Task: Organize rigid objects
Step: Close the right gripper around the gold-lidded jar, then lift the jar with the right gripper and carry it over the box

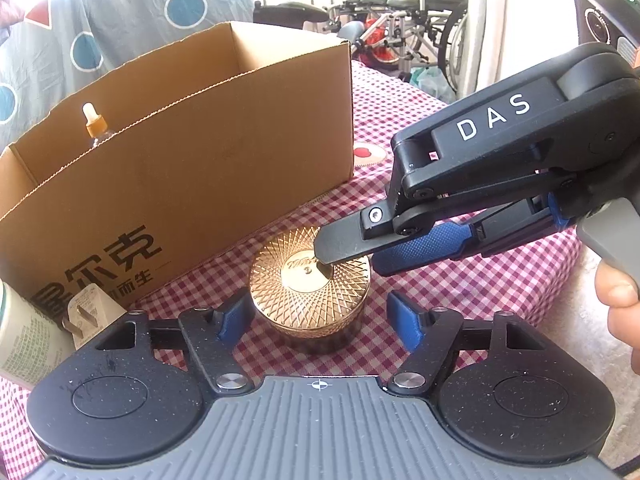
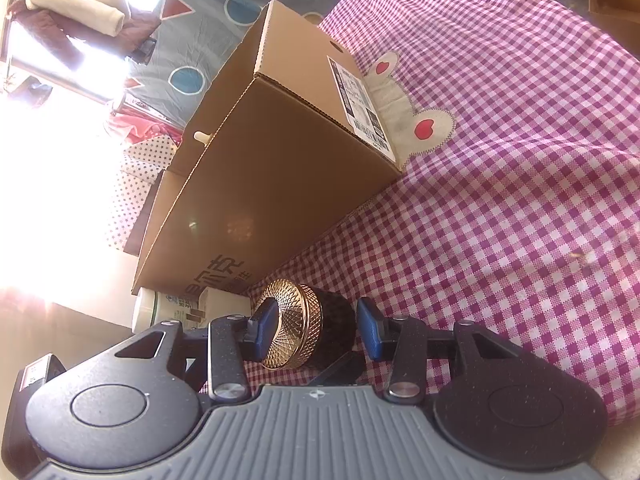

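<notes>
Jaws of the left gripper point(image 1: 316, 316) stand apart on either side of the gold-lidded jar point(image 1: 310, 286), their blue pads beside its wall without pressing it. The right gripper point(image 1: 344, 258) reaches in from the right of the frame, one black finger lying on the lid's centre and the blue-padded one low beside the jar; in its own view one pad rests on the lid and the other stands clear of the dark base, so no grip is closed. That jar sits on the pink checked cloth point(image 2: 500, 220), just in front of the open cardboard box point(image 1: 180, 168). A dropper bottle point(image 1: 94, 124) stands inside the box. A white plug point(image 1: 86, 312) lies at lower left.
</notes>
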